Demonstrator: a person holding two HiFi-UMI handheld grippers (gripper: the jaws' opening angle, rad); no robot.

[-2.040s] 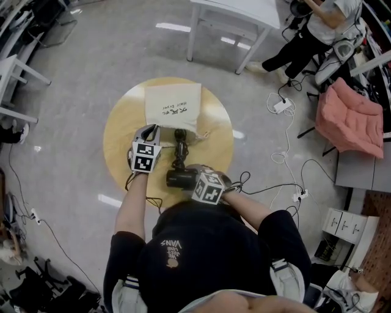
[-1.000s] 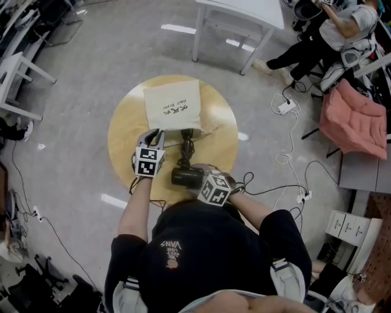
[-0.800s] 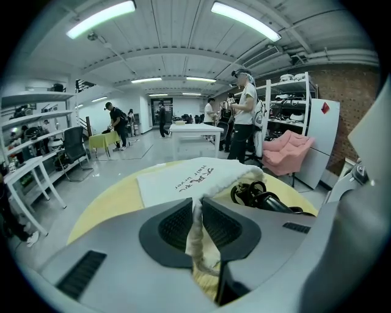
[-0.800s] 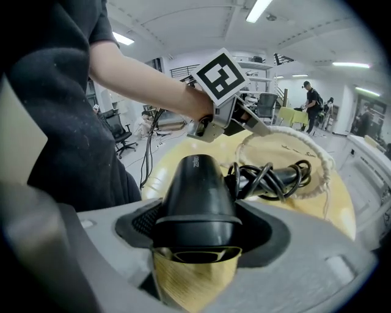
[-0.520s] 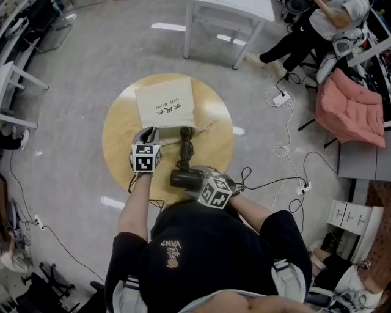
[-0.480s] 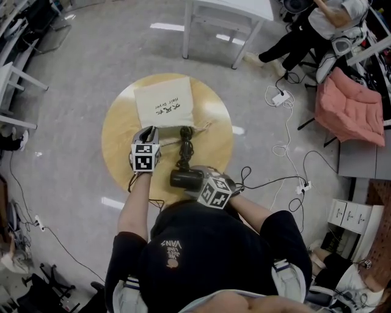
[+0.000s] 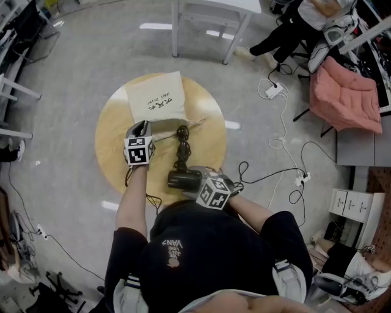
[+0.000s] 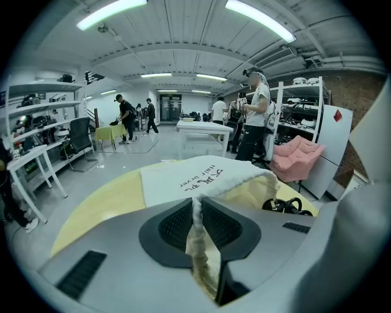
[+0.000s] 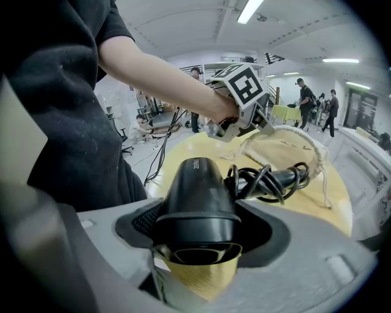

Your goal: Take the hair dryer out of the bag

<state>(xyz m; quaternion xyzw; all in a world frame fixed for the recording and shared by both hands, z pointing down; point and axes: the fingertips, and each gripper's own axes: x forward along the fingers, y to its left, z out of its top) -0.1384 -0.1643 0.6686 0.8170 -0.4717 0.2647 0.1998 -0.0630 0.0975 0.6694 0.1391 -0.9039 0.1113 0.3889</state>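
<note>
A black hair dryer (image 7: 181, 178) lies on the round wooden table (image 7: 116, 168), its cord wound round the handle (image 7: 182, 144). My right gripper (image 7: 186, 180) is shut on the dryer's barrel (image 9: 198, 202), near the table's front edge. The cream cloth bag (image 7: 153, 98) lies flat at the table's back, its mouth toward the dryer, which is wholly outside it. My left gripper (image 7: 139, 128) is shut on the bag's gathered rim (image 8: 197, 235), left of the dryer. In the right gripper view the left gripper (image 9: 264, 126) holds that rim just beyond the coiled cord (image 9: 269, 178).
A white table (image 7: 208, 9) stands beyond the round one. At the right are a pink cushioned chair (image 7: 342, 98) and a person's legs (image 7: 284, 33). Cables and a power strip (image 7: 272, 90) lie on the floor right of the table.
My left gripper has drawn the bag's rim to the left, away from the dryer's handle. The right gripper has stayed on the dryer.
</note>
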